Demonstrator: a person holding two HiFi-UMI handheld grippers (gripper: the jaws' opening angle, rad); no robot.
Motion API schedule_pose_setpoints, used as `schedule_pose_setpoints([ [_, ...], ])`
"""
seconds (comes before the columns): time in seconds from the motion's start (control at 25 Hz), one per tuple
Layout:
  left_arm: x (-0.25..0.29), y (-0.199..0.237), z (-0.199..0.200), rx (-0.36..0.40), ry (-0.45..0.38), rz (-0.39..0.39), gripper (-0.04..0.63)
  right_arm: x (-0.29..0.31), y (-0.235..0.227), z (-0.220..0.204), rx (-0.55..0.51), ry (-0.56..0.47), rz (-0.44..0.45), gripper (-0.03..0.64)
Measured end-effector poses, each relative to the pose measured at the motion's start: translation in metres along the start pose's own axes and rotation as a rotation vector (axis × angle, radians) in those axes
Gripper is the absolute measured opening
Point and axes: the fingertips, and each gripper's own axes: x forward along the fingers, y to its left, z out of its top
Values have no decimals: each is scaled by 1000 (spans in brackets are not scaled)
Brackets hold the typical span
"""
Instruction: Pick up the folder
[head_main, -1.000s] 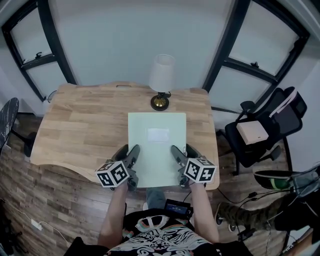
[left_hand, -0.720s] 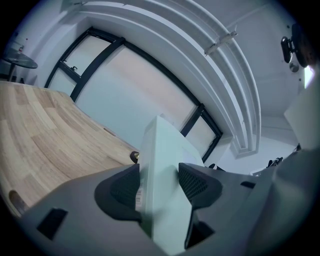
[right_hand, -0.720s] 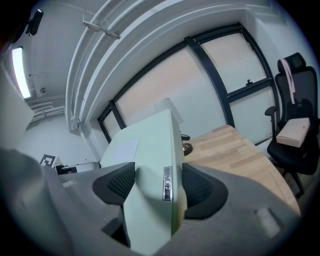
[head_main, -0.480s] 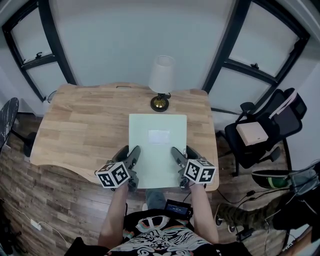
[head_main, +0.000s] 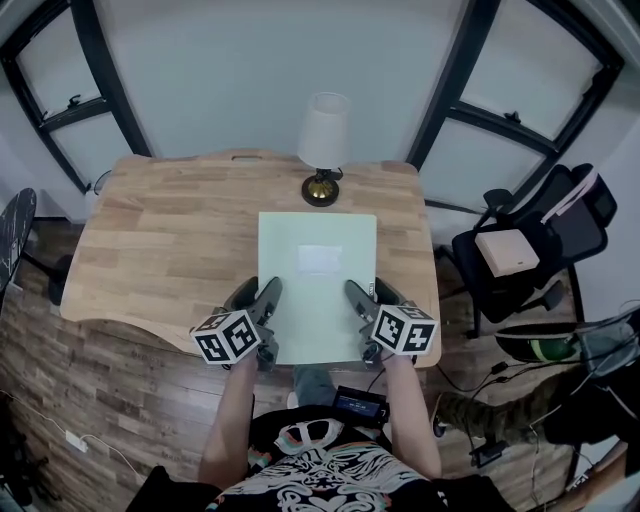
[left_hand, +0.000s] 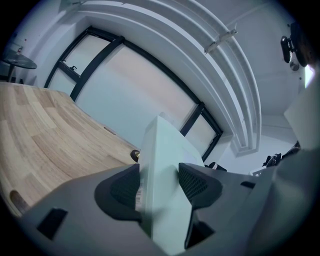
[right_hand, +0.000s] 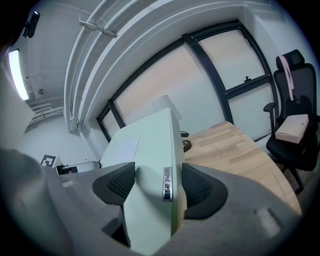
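A pale green folder (head_main: 317, 285) with a white label is held over the near part of the wooden table (head_main: 150, 230). My left gripper (head_main: 256, 297) is shut on its left edge and my right gripper (head_main: 363, 297) is shut on its right edge. In the left gripper view the folder (left_hand: 165, 165) sits pinched between the dark pads, its edge standing upward. In the right gripper view the folder (right_hand: 150, 150) fills the gap between the pads, with a small metal clasp (right_hand: 167, 184) on its side. Left gripper (left_hand: 159, 185) and right gripper (right_hand: 152, 187) both grip near the folder's closer end.
A table lamp (head_main: 323, 150) with a white shade and brass base stands at the table's far edge, just beyond the folder. A black office chair (head_main: 540, 250) with a tan box (head_main: 507, 252) on it stands to the right. Dark-framed windows line the wall behind.
The folder and both grippers sit slightly higher and farther forward in the head view than one second ago. Both grips are unchanged.
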Motion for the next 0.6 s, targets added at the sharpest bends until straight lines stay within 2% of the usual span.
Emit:
schedule_pose_setpoints([
  [0.6, -6, 2, -5, 4, 7, -1, 229, -2, 2, -11, 14, 10, 0, 288],
])
